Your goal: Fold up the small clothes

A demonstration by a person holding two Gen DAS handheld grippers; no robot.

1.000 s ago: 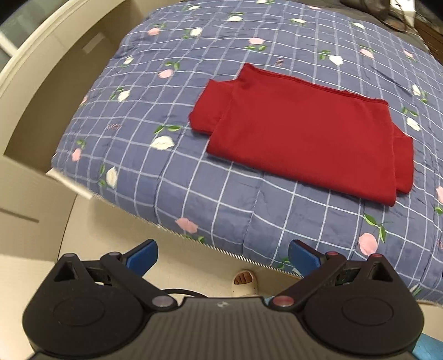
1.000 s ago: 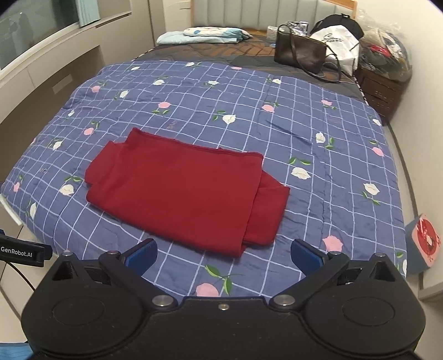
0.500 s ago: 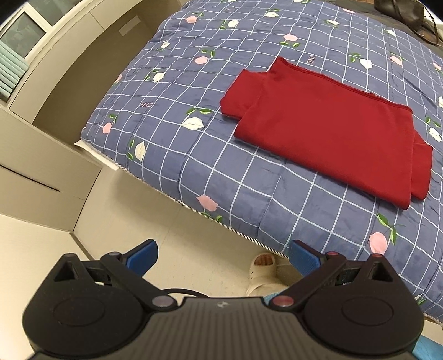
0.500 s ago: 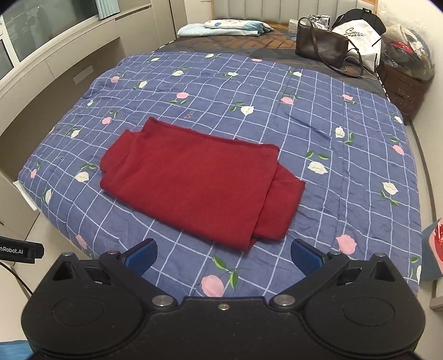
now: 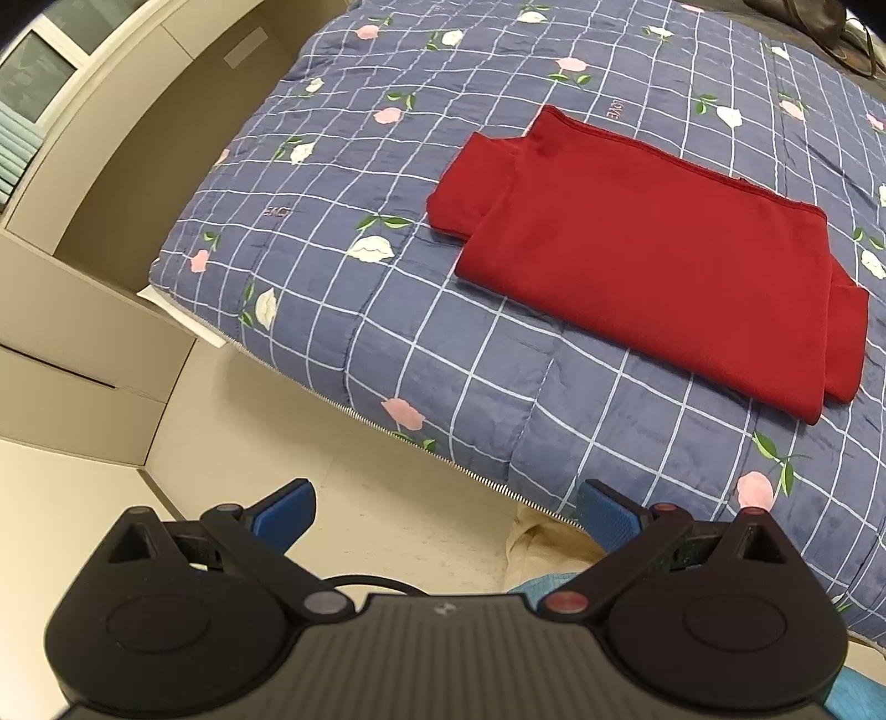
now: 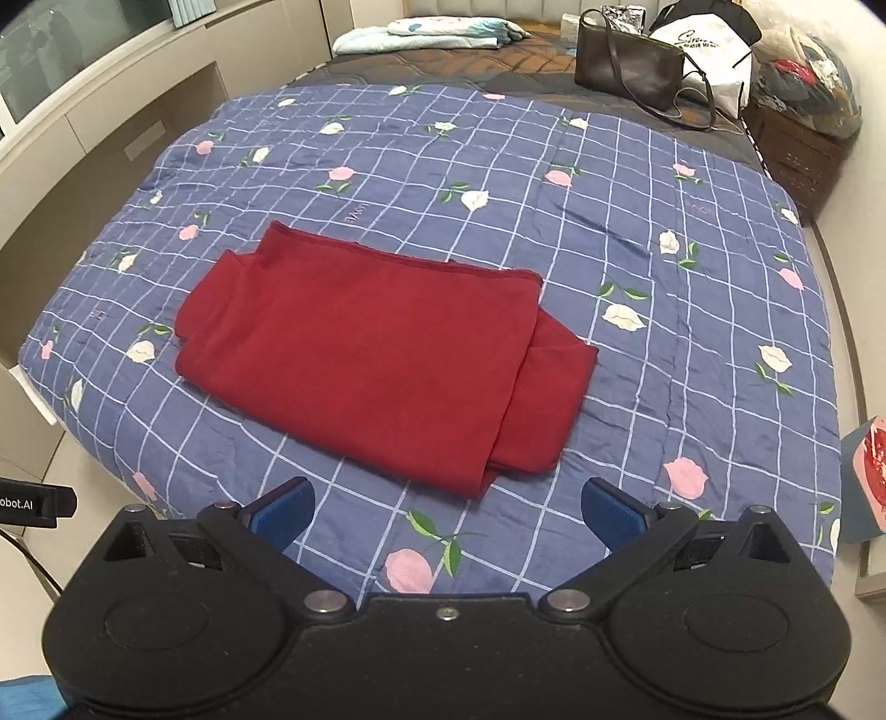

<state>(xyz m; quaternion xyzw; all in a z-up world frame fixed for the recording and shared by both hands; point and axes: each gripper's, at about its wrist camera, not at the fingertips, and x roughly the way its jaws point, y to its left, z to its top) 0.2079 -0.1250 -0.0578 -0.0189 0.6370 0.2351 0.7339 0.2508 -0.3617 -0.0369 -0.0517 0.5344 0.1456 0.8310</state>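
Observation:
A red garment point(image 5: 653, 255) point(image 6: 376, 354) lies folded flat on a blue checked quilt with flowers point(image 5: 421, 310) point(image 6: 637, 232); a sleeve layer sticks out at each end. My left gripper point(image 5: 446, 515) hangs open over the floor, short of the bed's near edge and well back from the garment. My right gripper point(image 6: 446, 512) is open too, above the quilt's front part, a little short of the garment's near corner. Neither holds anything.
Beige cabinets and a window ledge point(image 5: 83, 183) run along the left of the bed. A slipper point(image 5: 545, 545) lies on the floor under the bed edge. At the bed's far end sit a dark handbag point(image 6: 628, 69), a white bag point(image 6: 714, 50) and folded bedding point(image 6: 443, 30).
Both grippers have drawn back and risen from the bed, so more of the quilt and floor shows. The garment has not moved. Both stay open.

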